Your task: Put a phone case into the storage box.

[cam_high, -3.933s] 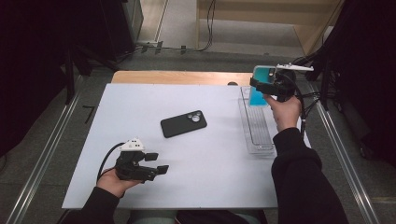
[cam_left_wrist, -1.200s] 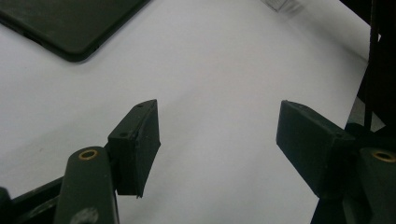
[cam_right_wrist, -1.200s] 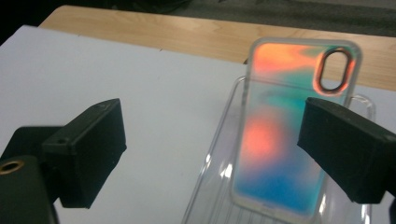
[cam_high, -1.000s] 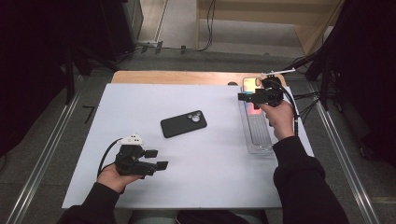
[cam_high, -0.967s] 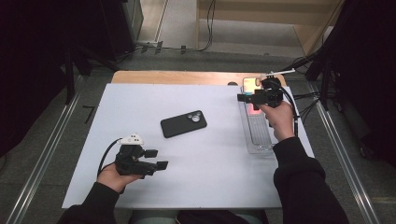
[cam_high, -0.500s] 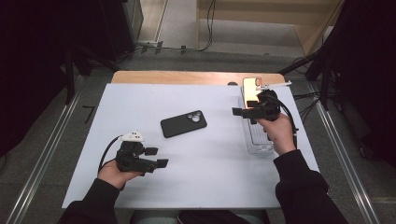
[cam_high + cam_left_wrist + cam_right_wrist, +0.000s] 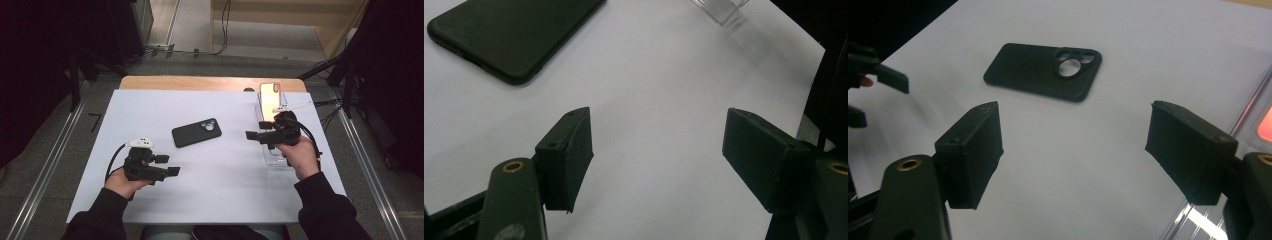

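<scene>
A black phone case lies camera-hole up in the middle of the white table; it also lies ahead of the jaws in the right gripper view and at the top left of the left gripper view. A phone with a lit screen rests at the far end of a clear tray. My right gripper hovers beside the tray and points left at the case. Its jaws have just been closing, but they stand open with nothing between them. My left gripper stays open and empty at the near left.
The tray's edge runs along the right of the right gripper view, and the left gripper's jaws show at its left. The table's wooden far edge borders the white sheet. Dark floor and metal rails surround the table.
The right hand has drawn back from the phone in the tray, moving nearer and leftward toward the case. The phone stays in the tray. The left hand has kept still.
</scene>
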Tool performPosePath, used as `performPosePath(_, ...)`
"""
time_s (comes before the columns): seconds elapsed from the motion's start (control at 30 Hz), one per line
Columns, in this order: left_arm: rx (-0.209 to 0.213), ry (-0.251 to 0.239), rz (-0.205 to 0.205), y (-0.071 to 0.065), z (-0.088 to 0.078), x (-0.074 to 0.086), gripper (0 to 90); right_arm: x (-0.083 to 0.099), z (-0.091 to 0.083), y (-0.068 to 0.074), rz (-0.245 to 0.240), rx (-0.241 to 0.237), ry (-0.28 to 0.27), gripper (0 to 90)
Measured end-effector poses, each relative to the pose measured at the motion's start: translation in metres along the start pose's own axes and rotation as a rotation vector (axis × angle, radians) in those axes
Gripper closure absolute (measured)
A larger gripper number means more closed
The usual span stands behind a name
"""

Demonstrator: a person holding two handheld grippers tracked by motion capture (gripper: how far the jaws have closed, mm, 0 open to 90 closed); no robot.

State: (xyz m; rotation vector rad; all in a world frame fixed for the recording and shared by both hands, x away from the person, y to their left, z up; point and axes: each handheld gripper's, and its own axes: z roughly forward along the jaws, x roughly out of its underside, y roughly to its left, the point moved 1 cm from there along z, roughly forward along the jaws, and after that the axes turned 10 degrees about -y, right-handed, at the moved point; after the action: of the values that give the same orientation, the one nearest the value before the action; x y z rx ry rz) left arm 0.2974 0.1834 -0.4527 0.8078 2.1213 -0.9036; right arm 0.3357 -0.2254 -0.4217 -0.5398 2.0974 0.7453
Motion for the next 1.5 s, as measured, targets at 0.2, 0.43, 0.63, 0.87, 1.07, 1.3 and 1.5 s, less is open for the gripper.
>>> performPosePath(0.2,0.009,-0.002,0.002,0.000,0.000,0.000,28.4,0.013,-0.008,0.011,-0.029,-0.048,0.012,21.0)
performPosePath(0.43,0.029,-0.007,0.015,-0.002,-0.001,0.001,28.4,0.034,-0.013,0.020,-0.052,-0.092,0.024,21.0)
performPosePath(0.63,0.045,-0.004,0.018,-0.003,-0.001,0.002,28.4,0.051,-0.017,0.027,-0.093,-0.117,0.050,21.0)
performPosePath(0.87,0.058,0.002,0.021,-0.007,0.000,0.004,28.4,0.069,-0.020,0.027,-0.086,-0.138,0.071,21.0)
performPosePath(1.07,0.063,-0.001,0.019,-0.009,-0.002,0.008,28.4,0.085,-0.023,0.024,-0.063,-0.141,0.099,21.0)
performPosePath(1.3,0.073,0.000,-0.004,-0.009,-0.003,0.008,28.4,0.093,-0.030,0.021,-0.057,-0.101,0.089,21.0)
performPosePath(1.5,0.056,-0.013,-0.001,-0.008,-0.005,0.008,28.4,0.095,-0.031,0.022,-0.054,-0.110,0.091,21.0)
